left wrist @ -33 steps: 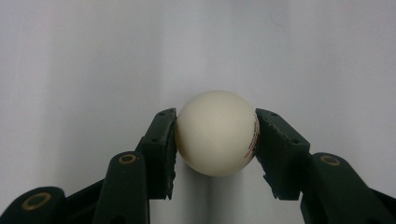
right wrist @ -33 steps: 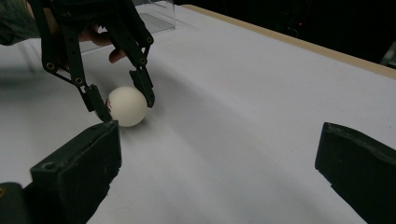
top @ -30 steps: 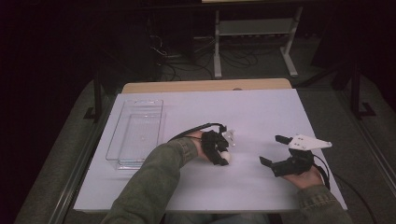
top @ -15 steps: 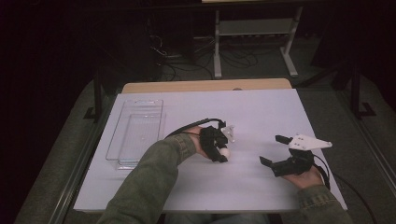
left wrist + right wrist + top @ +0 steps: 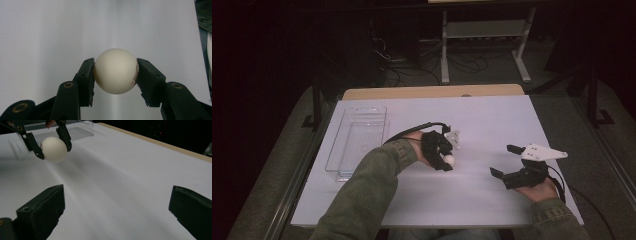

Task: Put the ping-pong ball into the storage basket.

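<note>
The left hand-held gripper (image 5: 446, 161) now sits higher than a second ago, and the white ball (image 5: 116, 71) has come up off the bench (image 5: 492, 120) with it. To my eye the pick is done and a carry comes next, perhaps to the clear tray (image 5: 357, 140) at its left. The ball is pinched squarely between both pads. The right hand-held gripper (image 5: 507, 161) rests wide open, empty.
</note>
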The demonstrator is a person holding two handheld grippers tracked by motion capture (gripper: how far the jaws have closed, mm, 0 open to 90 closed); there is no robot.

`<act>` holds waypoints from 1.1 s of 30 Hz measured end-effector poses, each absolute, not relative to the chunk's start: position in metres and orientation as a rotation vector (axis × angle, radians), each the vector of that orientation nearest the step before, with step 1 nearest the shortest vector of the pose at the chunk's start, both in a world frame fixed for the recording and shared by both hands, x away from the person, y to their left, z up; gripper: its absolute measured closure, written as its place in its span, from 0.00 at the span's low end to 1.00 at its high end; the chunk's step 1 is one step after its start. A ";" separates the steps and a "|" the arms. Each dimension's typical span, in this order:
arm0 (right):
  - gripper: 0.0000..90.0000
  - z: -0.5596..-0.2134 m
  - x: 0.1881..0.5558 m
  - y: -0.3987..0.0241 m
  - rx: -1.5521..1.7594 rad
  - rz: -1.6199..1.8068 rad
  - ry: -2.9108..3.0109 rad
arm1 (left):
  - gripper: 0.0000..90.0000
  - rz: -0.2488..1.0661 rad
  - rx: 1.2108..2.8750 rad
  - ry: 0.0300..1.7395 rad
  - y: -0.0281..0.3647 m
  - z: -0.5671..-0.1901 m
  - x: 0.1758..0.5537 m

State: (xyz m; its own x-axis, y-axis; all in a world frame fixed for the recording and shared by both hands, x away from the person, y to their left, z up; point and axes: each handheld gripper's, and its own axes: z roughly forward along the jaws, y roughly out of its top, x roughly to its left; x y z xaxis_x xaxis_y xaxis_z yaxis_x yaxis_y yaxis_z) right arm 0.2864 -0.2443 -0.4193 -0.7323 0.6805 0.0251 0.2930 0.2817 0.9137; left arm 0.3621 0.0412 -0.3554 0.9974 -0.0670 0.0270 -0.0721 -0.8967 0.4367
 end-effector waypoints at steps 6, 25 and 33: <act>0.00 -0.419 0.286 -0.245 0.884 1.439 2.187 | 0.56 0.038 2.680 -0.094 0.045 -0.346 0.359; 0.00 -0.420 0.286 -0.244 0.878 1.447 2.198 | 0.56 0.117 2.685 -0.083 0.061 -0.302 0.352; 0.00 -0.419 0.286 -0.245 0.887 1.448 2.189 | 0.57 0.132 2.674 -0.060 0.074 -0.287 0.350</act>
